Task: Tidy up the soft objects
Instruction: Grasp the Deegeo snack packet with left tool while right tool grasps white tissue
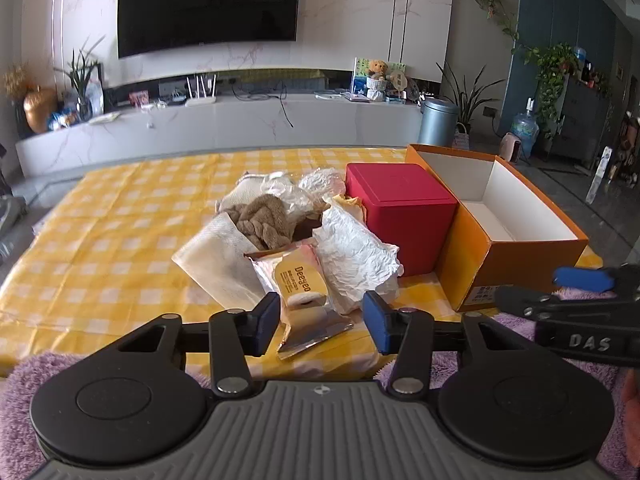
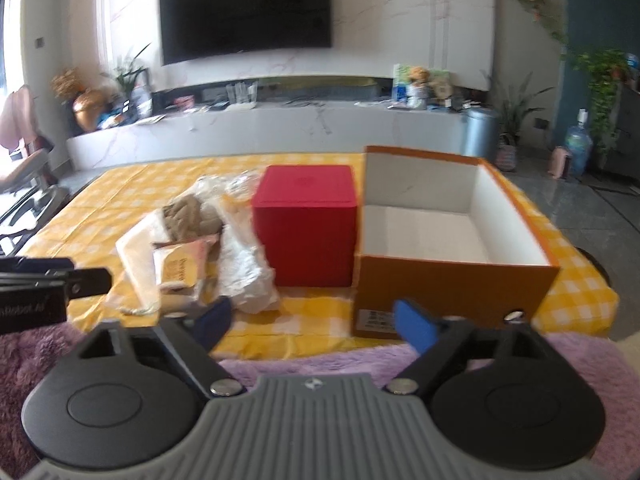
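A pile of soft things lies mid-table: a brown knitted cloth (image 1: 262,218), a cream cloth (image 1: 218,262), a pink Deeyeo tissue pack (image 1: 298,284), crumpled white paper (image 1: 354,258) and clear plastic wraps (image 1: 294,192). The pile also shows in the right wrist view (image 2: 192,248). An open orange box (image 1: 500,240) (image 2: 452,280) stands empty at the right. My left gripper (image 1: 322,322) is open, its pads either side of the tissue pack's near end. My right gripper (image 2: 312,320) is open and empty, in front of the orange box near the table edge.
A closed red cube box (image 1: 396,220) (image 2: 306,226) stands between the pile and the orange box. The table wears a yellow checked cloth (image 1: 100,240). A purple fluffy rug (image 2: 320,360) lies below the near edge. A TV unit runs along the far wall.
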Demonstrator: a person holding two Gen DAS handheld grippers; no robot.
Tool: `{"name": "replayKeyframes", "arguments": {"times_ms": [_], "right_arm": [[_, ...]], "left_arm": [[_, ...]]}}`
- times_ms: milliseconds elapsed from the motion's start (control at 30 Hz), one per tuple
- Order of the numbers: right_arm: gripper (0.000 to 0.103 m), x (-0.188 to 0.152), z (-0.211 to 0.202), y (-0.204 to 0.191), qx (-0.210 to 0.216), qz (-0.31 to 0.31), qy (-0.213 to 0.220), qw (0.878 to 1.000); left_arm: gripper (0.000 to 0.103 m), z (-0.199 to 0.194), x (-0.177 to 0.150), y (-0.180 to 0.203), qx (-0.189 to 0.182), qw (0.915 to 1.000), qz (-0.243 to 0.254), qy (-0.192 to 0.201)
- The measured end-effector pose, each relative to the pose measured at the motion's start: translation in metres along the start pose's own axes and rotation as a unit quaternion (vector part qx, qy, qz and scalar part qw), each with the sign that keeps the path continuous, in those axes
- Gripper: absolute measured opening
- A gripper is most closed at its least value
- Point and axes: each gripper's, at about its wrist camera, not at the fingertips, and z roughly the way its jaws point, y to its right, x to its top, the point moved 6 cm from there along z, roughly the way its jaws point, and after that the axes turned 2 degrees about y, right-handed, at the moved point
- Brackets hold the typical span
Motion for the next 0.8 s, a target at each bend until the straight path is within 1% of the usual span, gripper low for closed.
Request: {"name": "replayKeyframes", "arguments": {"times_ms": [33,67,100,167,233,267,300,333,400,533,633,700,800], "right_arm": [[0.075,0.0,0.003,-0.003,0.01,-0.001,-0.005,1.0],[0.07,0.0,0.006,-0.007,0.022,-0.002,-0.009,1.0],[0.069,0.001,0.009,-0.011,0.033,-0.003,-0.013,0.999],[0.061,0.003,0.014,-0.019,0.056,-0.006,-0.018,0.998],[0.057,0.004,0.022,-0.028,0.075,-0.013,-0.026,0.997],[0.056,0.004,0.026,-0.033,0.082,-0.017,-0.031,0.996],[0.056,0.005,0.031,-0.037,0.085,-0.023,-0.034,0.996],[0.056,0.005,0.036,-0.041,0.087,-0.028,-0.038,0.995],[0.056,0.008,0.046,-0.048,0.094,-0.04,-0.044,0.994],[0.056,0.013,0.073,-0.058,0.103,-0.064,-0.053,0.991],[0.056,0.018,0.097,-0.061,0.101,-0.075,-0.059,0.99],[0.056,0.02,0.113,-0.06,0.094,-0.076,-0.064,0.991],[0.055,0.022,0.137,-0.052,0.091,-0.06,-0.075,0.991]], "left_arm": [[0.049,0.002,0.0,-0.003,-0.008,0.9999,-0.008,-0.007],[0.048,0.004,-0.001,-0.005,-0.013,0.9997,-0.015,-0.013],[0.047,0.006,-0.001,-0.009,-0.015,0.9995,-0.021,-0.02],[0.047,0.01,-0.002,-0.014,-0.013,0.9991,-0.022,-0.034],[0.047,0.016,-0.003,-0.022,-0.016,0.9982,-0.034,-0.046],[0.049,0.02,-0.003,-0.026,-0.021,0.9973,-0.047,-0.052],[0.056,0.024,-0.003,-0.03,-0.028,0.9962,-0.058,-0.058],[0.066,0.027,-0.003,-0.033,-0.033,0.9951,-0.069,-0.063],[0.075,0.034,-0.001,-0.039,-0.034,0.9938,-0.083,-0.066],[0.078,0.049,0.005,-0.044,-0.035,0.9929,-0.089,-0.071],[0.078,0.063,0.008,-0.047,-0.034,0.9918,-0.094,-0.08],[0.078,0.073,0.009,-0.049,-0.036,0.9909,-0.096,-0.087],[0.078,0.09,0.008,-0.051,-0.033,0.9897,-0.101,-0.095]]}}
